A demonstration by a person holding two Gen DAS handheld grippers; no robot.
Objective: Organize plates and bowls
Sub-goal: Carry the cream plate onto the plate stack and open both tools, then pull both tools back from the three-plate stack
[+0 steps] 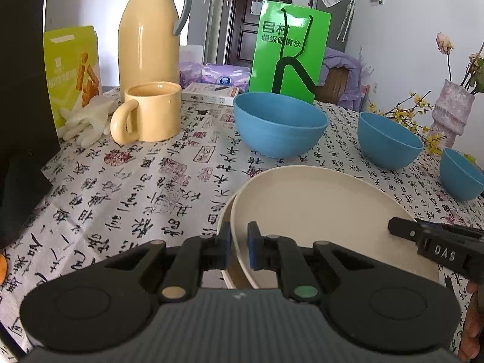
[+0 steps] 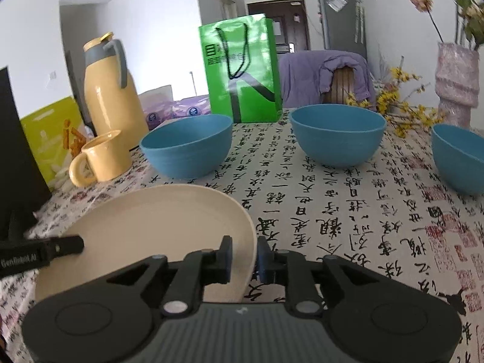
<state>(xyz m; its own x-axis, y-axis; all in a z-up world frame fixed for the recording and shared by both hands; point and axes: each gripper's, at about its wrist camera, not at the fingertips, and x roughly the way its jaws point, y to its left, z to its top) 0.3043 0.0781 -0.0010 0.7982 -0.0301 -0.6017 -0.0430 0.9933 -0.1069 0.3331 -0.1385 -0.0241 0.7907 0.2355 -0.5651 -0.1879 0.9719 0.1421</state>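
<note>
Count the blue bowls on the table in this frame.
3, in a row across the tablecloth beyond the cream plates: left bowl near the yellow mug, middle bowl right of the green bag, right bowl by the vase, cut off by the frame edge.

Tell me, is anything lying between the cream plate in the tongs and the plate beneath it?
Nothing visible. The upper plate lies straight over the lower plate, whose rim peeks out at its left; the left tongs pinch the upper rim.
</note>
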